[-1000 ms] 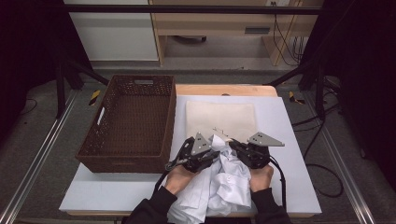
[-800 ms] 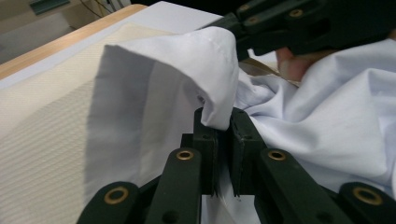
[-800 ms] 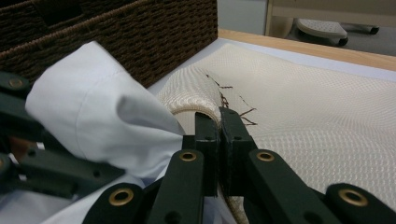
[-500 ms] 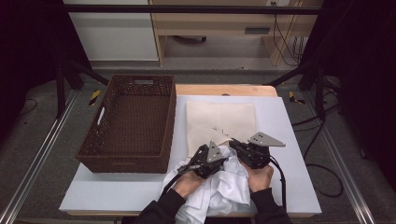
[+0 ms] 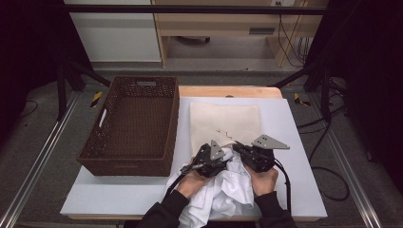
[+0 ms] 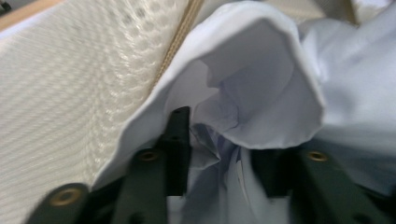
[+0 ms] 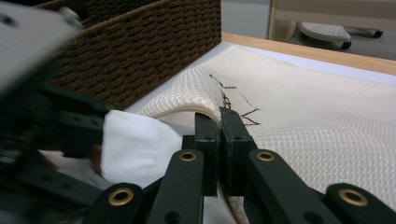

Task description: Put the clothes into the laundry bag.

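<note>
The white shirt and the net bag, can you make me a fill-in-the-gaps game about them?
1. The right gripper pinches the edge of the cream ____ bag.
2. The left gripper has its jaws in the white ____.
3. The brown ____ stands left of the bag.
4. The basket has ____ inside it.

Missing words: mesh; shirt; basket; nothing

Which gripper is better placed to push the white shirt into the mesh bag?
Probably the left gripper: its fingers already sit open around the white shirt. The right gripper is shut on the mesh bag edge, lifting it.
</note>
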A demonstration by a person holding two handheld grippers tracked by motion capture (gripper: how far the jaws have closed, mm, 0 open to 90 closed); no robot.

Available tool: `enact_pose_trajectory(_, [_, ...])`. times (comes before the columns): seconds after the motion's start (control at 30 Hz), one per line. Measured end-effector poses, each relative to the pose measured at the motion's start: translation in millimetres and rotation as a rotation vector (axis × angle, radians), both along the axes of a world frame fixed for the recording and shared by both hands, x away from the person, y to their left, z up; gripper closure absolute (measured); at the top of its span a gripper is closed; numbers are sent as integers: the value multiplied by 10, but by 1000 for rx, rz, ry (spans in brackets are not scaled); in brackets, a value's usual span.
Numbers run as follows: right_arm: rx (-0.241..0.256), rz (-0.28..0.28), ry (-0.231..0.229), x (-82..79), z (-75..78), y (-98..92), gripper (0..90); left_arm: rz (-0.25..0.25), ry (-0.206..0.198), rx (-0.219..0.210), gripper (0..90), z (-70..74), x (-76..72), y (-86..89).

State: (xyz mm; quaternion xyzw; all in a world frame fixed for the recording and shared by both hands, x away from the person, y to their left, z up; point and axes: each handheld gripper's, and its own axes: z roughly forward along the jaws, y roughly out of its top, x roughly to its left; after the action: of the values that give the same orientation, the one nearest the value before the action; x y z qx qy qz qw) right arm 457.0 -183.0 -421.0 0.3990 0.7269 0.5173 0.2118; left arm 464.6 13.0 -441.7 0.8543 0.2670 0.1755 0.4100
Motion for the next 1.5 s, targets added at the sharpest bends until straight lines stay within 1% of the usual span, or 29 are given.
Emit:
enact_pose_trajectory(0.03, [5, -1, 5, 3, -7, -8, 872, -8, -1, -10, 509, 52, -33, 35])
enact_pose_trajectory(0.07, [5, -2, 6, 8, -10, -12, 872, -14, -3, -8, 472, 97, -60, 63])
enact_pose_trajectory(0.13, [5, -3, 5, 3, -7, -8, 872, -19, -7, -9, 428, 170, -123, 108])
enact_pose_trajectory(0.2, [0, -7, 2, 0, -6, -5, 872, -32, -25, -4, 368, 263, -230, 163])
enact_pose_trajectory(0.23, [3, -9, 5, 0, -7, -8, 872, -39, -34, -5, 350, 301, -287, 187])
enact_pose_trajectory(0.27, [1, -9, 4, 2, -8, -10, 872, -49, -41, -7, 350, 338, -340, 214])
enact_pose_trajectory(0.3, [0, -9, 2, 3, -9, -11, 872, -55, -44, -22, 349, 368, -393, 233])
enact_pose_trajectory(0.33, [0, -8, 4, 4, -10, -10, 872, -60, -47, -39, 350, 384, -443, 246])
enact_pose_trajectory(0.4, [0, -9, 4, 2, -10, -5, 872, -71, -38, -43, 354, 367, -516, 247])
enact_pose_trajectory(0.47, [-1, -11, 4, 1, -10, -8, 872, -86, -5, -37, 354, 296, -550, 229])
enact_pose_trajectory(0.5, [0, -12, 7, 3, -11, -9, 872, -89, 5, -34, 354, 250, -558, 214])
enact_pose_trajectory(0.63, [-4, -10, 5, 3, -15, -2, 872, -87, 43, -9, 369, 60, -517, 124])
enact_pose_trajectory(0.67, [-6, -9, 4, 6, -18, 0, 872, -81, 41, 4, 376, 19, -501, 98])
enact_pose_trajectory(0.7, [-5, -8, 5, 6, -20, 2, 872, -64, 34, 22, 407, -19, -487, 72])
enact_pose_trajectory(0.77, [-7, -8, 6, 7, -22, 7, 872, -26, 34, 46, 504, -74, -458, 33])
enact_pose_trajectory(0.87, [-10, -8, 7, 7, -25, 8, 872, -5, 4, 91, 674, -91, -448, 14])
enact_pose_trajectory(0.9, [-10, -7, 7, 9, -26, 8, 872, 1, 7, 75, 725, -84, -450, 15])
enact_pose_trajectory(0.93, [-9, -9, 10, 10, -27, 9, 872, 0, 11, 68, 784, -66, -447, 29])
enact_pose_trajectory(0.97, [-9, -9, 10, 10, -28, 10, 872, -4, 14, 57, 806, -35, -444, 46])
enact_pose_trajectory(1.0, [-11, -9, 10, 9, -28, 14, 872, -5, 14, 40, 819, -8, -442, 58])
enact_pose_trajectory(1.1, [-12, -11, 10, 12, -32, 18, 872, -5, -7, -10, 830, 144, -415, 97])
enact_pose_trajectory(1.17, [-12, -9, 7, 10, -30, 19, 872, -1, -28, -19, 832, 221, -381, 86])
enact_pose_trajectory(1.23, [-10, -12, 3, 6, -24, 14, 872, 4, -38, -19, 832, 242, -342, 51])
enact_pose_trajectory(1.33, [-9, -12, 2, 1, -20, 10, 873, 19, -49, -11, 830, 218, -250, -37])
enact_pose_trajectory(1.37, [-8, -13, 2, -1, -19, 12, 873, 28, -48, -5, 828, 200, -214, -66])
enact_pose_trajectory(1.43, [-7, -15, 0, -2, -17, 11, 873, 40, -33, -4, 822, 144, -138, -112])
enact_pose_trajectory(1.5, [-4, -11, -2, -5, -11, -1, 873, 54, -30, 22, 810, 59, -53, -150])
